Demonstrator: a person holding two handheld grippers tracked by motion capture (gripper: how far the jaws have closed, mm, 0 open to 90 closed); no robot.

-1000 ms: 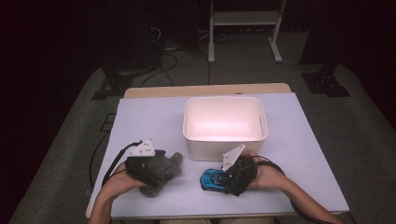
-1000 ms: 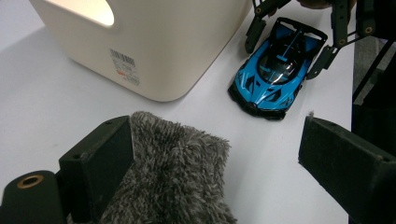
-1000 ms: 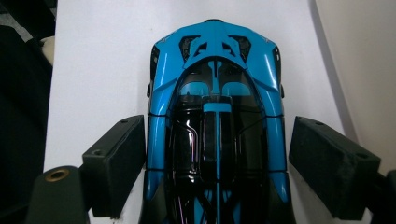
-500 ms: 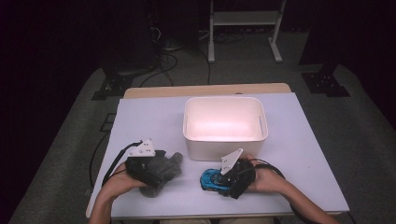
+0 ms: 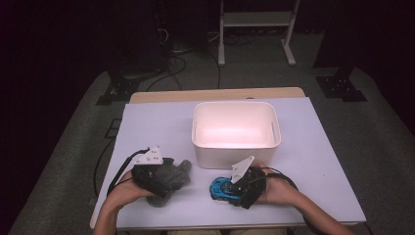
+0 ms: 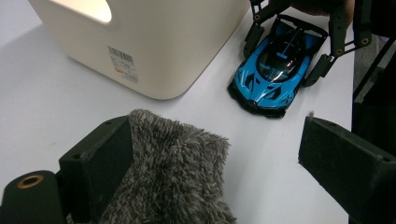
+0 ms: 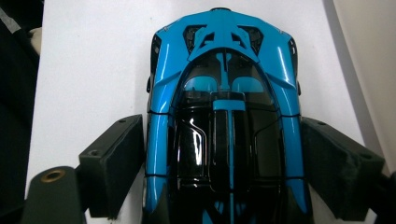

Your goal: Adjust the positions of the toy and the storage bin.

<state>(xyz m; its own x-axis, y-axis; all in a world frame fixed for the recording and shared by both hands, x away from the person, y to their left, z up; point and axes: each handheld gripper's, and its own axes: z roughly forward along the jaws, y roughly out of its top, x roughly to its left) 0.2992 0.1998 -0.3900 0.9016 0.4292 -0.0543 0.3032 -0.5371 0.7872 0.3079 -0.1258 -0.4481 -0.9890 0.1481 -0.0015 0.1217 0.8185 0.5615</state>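
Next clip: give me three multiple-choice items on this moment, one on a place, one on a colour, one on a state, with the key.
1. Where is the toy car?
A. inside the white bin
B. on the table before the white bin
C. on the floor

2. What colour is the car's body?
A. red
B. yellow
C. blue

3. How do the left tool's jaws stand around the grey plush cloth?
A. apart, one jaw against it
B. clamped shut
C. far above it

Key: 1 B, the high view shows it beside the bin's near wall; 2 C, blue with black top; 3 A, a wide gap shows beside the cloth.
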